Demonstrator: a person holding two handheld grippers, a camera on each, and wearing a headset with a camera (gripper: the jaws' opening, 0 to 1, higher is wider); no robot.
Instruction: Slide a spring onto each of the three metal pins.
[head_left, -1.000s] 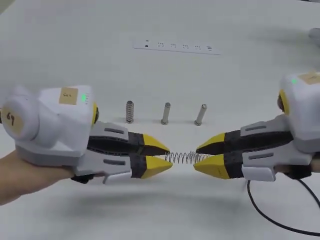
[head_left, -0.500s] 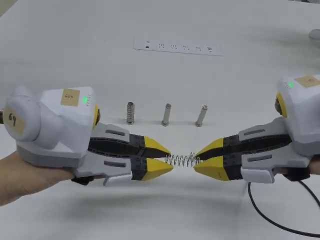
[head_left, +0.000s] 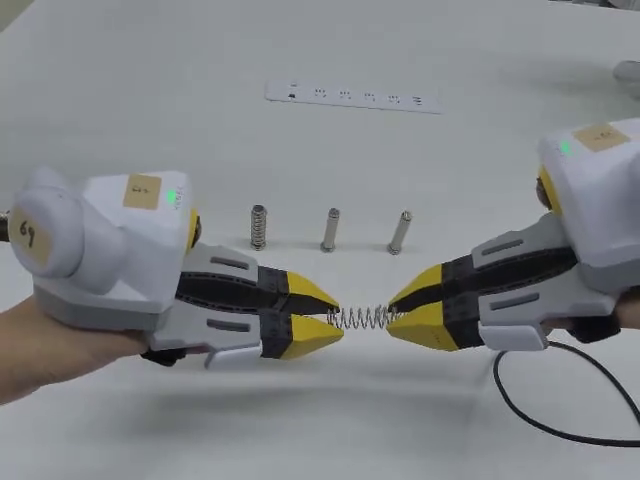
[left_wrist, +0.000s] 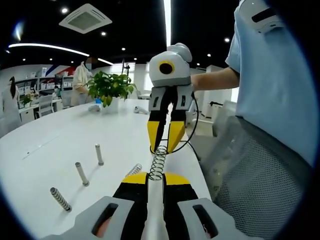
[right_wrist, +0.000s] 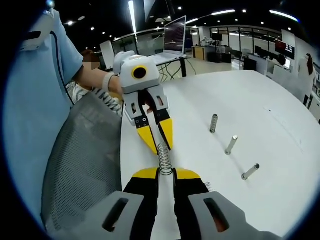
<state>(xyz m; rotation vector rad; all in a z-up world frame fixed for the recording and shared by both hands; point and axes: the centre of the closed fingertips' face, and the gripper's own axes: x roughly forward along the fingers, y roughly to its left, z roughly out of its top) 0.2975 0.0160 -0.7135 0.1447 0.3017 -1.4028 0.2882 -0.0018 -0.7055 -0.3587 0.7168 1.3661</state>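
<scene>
pinching one spring (head_left: 362, 318) between them, the left gripper (head_left: 337, 316) and right gripper (head_left: 391, 314) each have their jaws pressed onto an end coil, holding it level above the table (head_left: 150, 90), on the person's side of the middle pin (head_left: 331, 229). left of that pin stands a pin already wearing a spring (head_left: 258, 227); right of it, a bare pin (head_left: 400, 232). the held spring looks light, thin and bouncy, likely to bow or flick free, so grip a few coils near one end, leaving the bore open.
</scene>
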